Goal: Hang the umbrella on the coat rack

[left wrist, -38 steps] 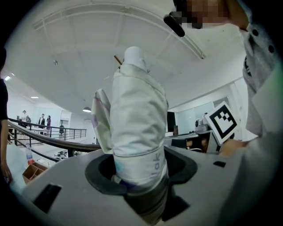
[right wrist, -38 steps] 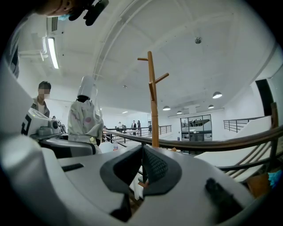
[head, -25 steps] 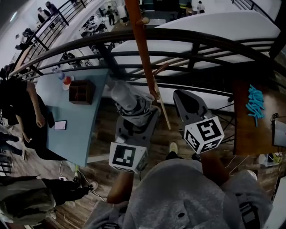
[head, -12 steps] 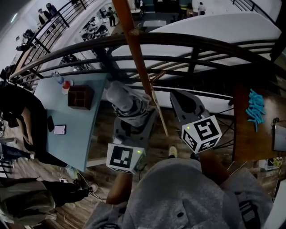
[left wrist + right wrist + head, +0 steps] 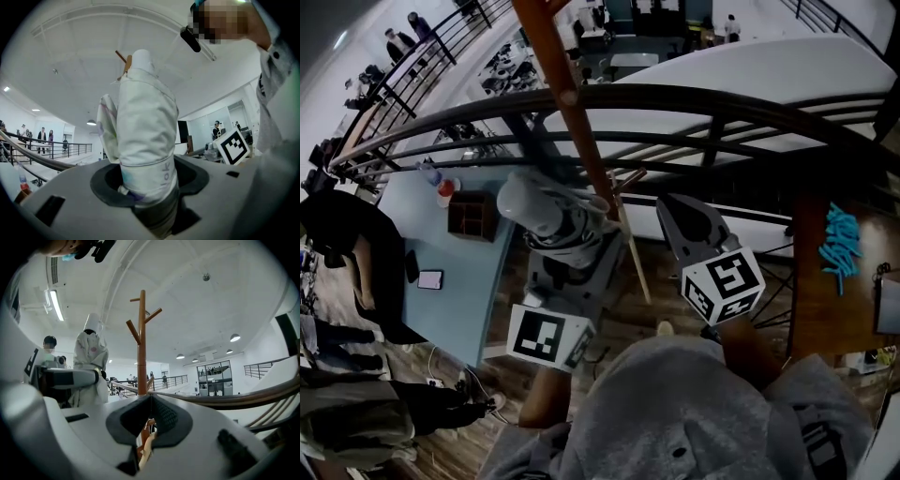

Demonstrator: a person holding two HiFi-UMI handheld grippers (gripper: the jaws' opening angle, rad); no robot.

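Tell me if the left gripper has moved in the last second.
Yes: the left gripper and umbrella shifted leftward, toward the blue table.

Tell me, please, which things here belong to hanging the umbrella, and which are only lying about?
For the job: folded white umbrella, held in the left gripper; wooden coat rack.

Lying about: wooden box, phone and bottles on the blue table; turquoise pieces at the right.
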